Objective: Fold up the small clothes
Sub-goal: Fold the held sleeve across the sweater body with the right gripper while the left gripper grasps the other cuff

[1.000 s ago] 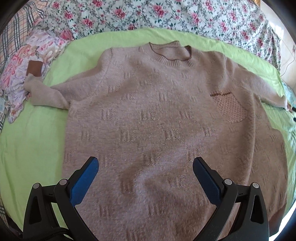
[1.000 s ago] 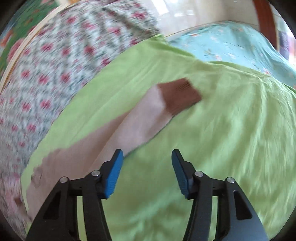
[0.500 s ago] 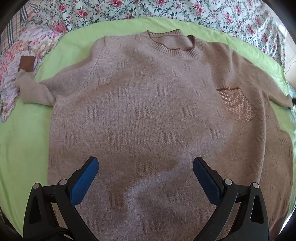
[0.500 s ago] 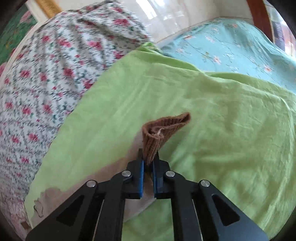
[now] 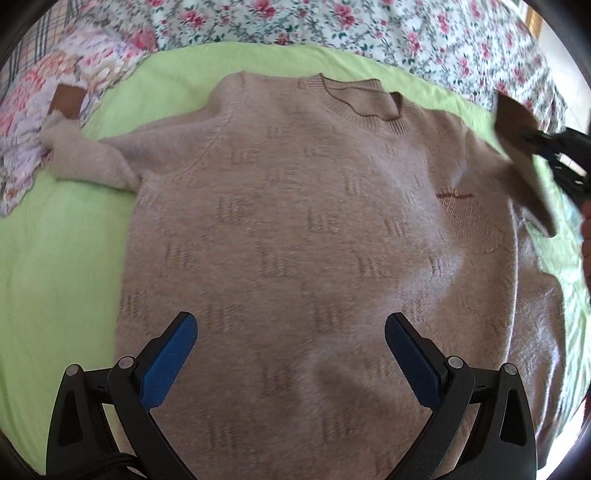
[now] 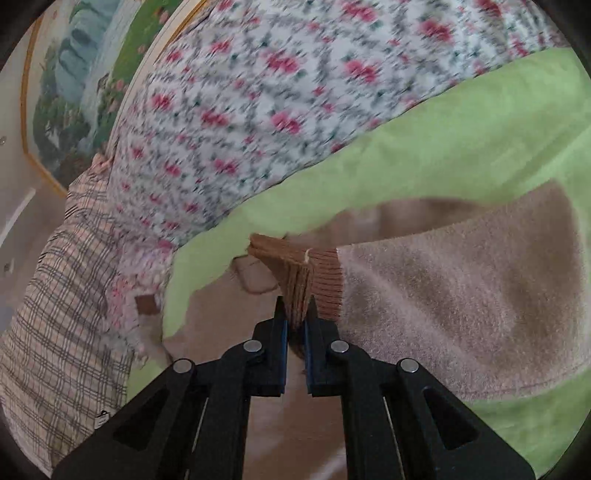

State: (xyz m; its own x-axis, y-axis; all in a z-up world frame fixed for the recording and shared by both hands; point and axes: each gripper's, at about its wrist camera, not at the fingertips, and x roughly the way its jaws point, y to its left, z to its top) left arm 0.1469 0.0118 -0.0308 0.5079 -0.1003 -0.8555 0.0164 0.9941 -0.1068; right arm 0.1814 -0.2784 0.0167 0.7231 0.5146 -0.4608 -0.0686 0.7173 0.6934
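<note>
A beige knit sweater (image 5: 314, 221) lies flat, front up, on a green sheet (image 5: 55, 258), neck at the far side. My left gripper (image 5: 290, 354) is open and empty, hovering over the sweater's lower body. My right gripper (image 6: 295, 325) is shut on the brown ribbed cuff (image 6: 299, 273) of the right sleeve (image 6: 461, 295) and holds it lifted. In the left wrist view that lifted sleeve (image 5: 524, 162) and the right gripper (image 5: 535, 140) show at the right edge. The left sleeve (image 5: 85, 158) lies out to the left.
A floral quilt (image 5: 369, 29) lies along the far side of the bed. A floral garment (image 5: 37, 110) and plaid cloth (image 6: 55, 314) lie at the left by the other cuff (image 5: 68, 99). A framed picture (image 6: 74, 74) hangs on the wall.
My right gripper has lifted the cuff off the sheet and swung it inward toward the sweater body. My left gripper stayed open and shifted a little over the sweater.
</note>
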